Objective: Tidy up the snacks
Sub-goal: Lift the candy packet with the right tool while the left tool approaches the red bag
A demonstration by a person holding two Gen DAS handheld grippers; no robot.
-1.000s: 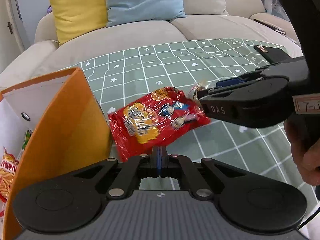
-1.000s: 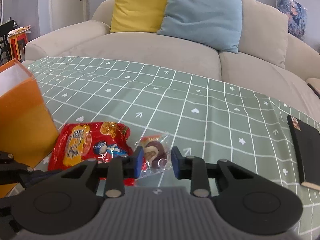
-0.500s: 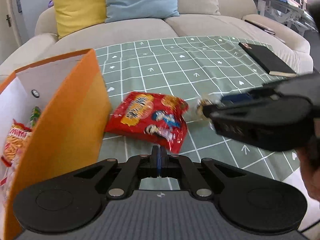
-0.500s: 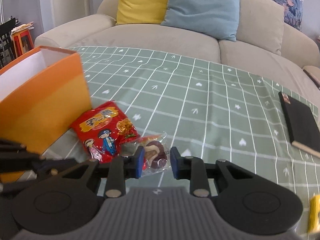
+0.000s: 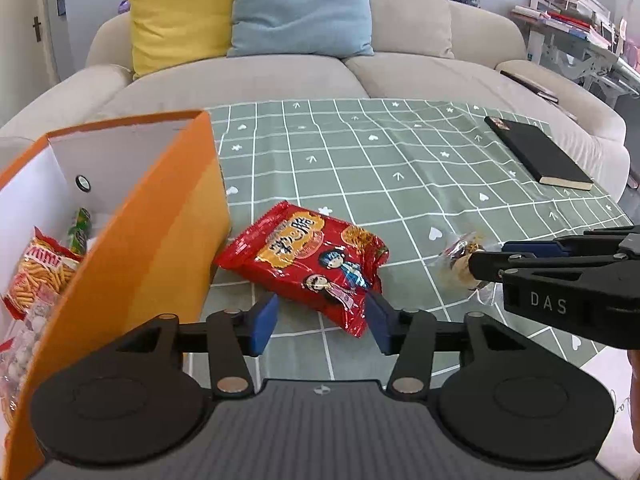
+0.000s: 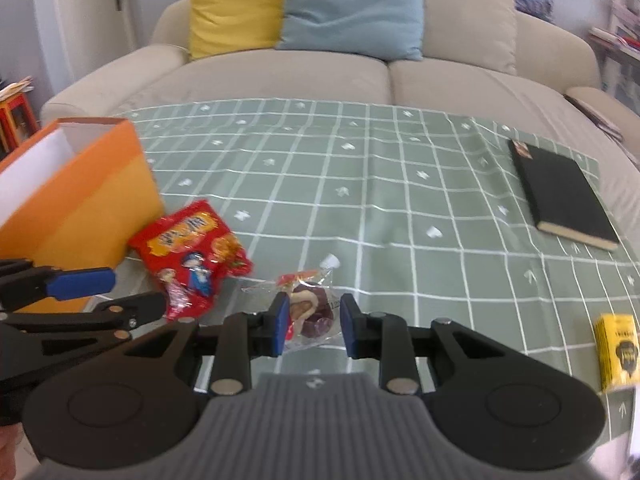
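A red snack packet (image 5: 308, 264) lies flat on the green checked tablecloth, beside the orange box (image 5: 132, 240). My left gripper (image 5: 320, 322) is open, its blue pads at the packet's near corner without holding it. The packet also shows in the right wrist view (image 6: 192, 260). A small clear-wrapped snack (image 6: 308, 308) lies between the blue pads of my right gripper (image 6: 312, 324), which is open around it. In the left wrist view this snack (image 5: 460, 264) sits at the right gripper's tip. The orange box (image 6: 76, 204) holds several snack packets (image 5: 40, 276).
A black notebook (image 5: 536, 152) lies at the table's far right, also in the right wrist view (image 6: 560, 192). A small yellow box (image 6: 616, 348) stands near the table's front right edge. A beige sofa with yellow (image 5: 176, 12) and blue cushions is behind the table.
My left gripper has opened and let go of the red packet, which now lies flat on the cloth. My right gripper has opened wider around the clear-wrapped snack.
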